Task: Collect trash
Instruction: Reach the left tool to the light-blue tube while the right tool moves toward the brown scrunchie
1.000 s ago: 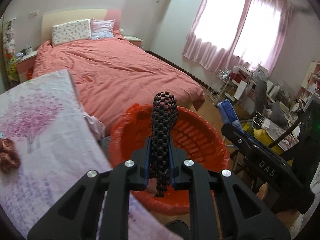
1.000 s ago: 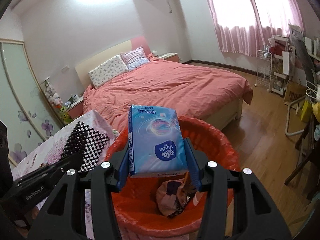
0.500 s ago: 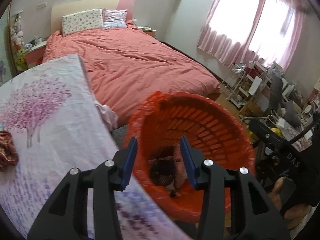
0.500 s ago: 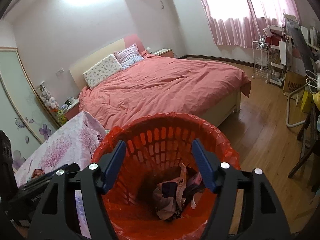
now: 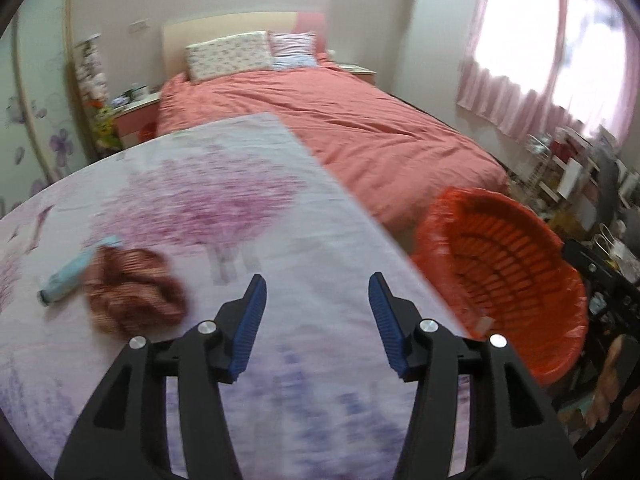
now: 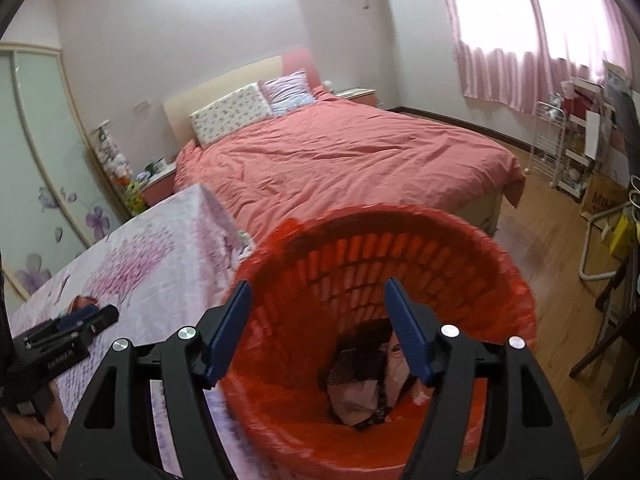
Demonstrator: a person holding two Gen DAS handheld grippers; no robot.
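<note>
My left gripper hovers over the floral-clothed table, its jaws opening with nothing between them. To its left lie a crumpled brown wrapper and a pale blue tube. The orange basket with a red liner stands off the table's right edge. My right gripper is open and empty above the basket, where dropped trash lies at the bottom. The left gripper shows at the lower left of the right wrist view, near the brown wrapper.
A bed with a pink cover fills the room beyond the table and basket. A white wire rack and cluttered furniture line the right wall under the pink curtains. Wooden floor lies right of the basket.
The left gripper let the black-and-white checked item fall into the basket, opened and swung left over the table. The right gripper released the blue tissue pack into the basket and stands open.
</note>
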